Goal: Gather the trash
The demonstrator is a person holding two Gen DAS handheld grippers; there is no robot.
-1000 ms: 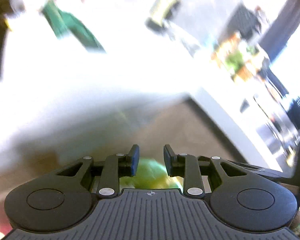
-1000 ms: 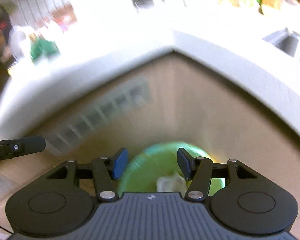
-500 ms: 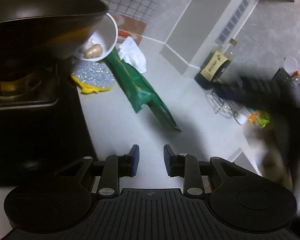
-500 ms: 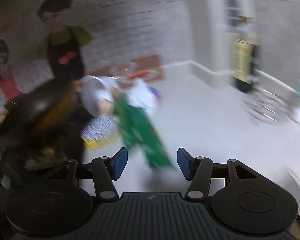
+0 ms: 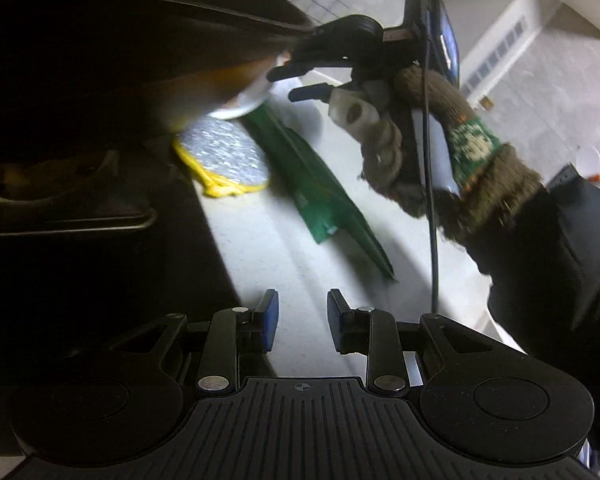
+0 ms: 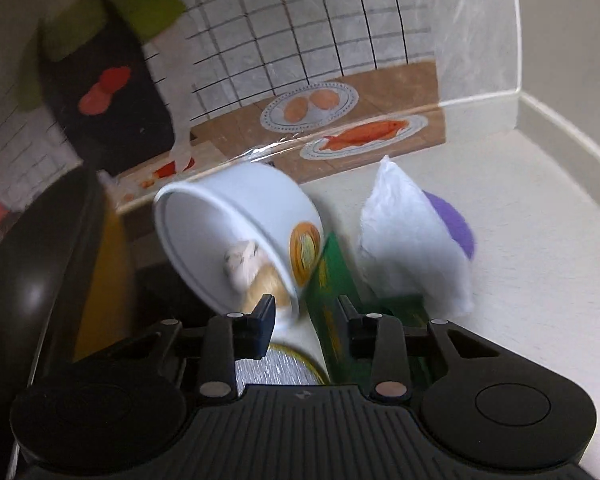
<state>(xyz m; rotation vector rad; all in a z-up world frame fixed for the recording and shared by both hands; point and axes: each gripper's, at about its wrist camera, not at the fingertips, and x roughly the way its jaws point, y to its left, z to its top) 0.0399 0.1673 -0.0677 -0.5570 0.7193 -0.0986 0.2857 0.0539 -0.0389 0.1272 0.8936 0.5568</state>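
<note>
I see a pale tabletop (image 5: 260,248) carrying a long green wrapper (image 5: 320,184), a round silver pad with a yellow edge (image 5: 224,156), a crumpled white bag (image 6: 412,236) over something purple (image 6: 452,224), and a tipped white bowl (image 6: 236,224).

Our black left gripper (image 5: 299,314) has blue pads, silver screws, a ribbed base. Upper right, our brown knit glove (image 5: 452,152) carries a green patterned band above a black sleeve (image 5: 560,264).

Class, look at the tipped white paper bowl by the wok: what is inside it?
Inside the white paper bowl, lying on its side, sit a whitish lump and a tan lump near the lower rim. What they are is too blurred to tell, and the right gripper's finger covers the bowl's lowest edge.
</note>
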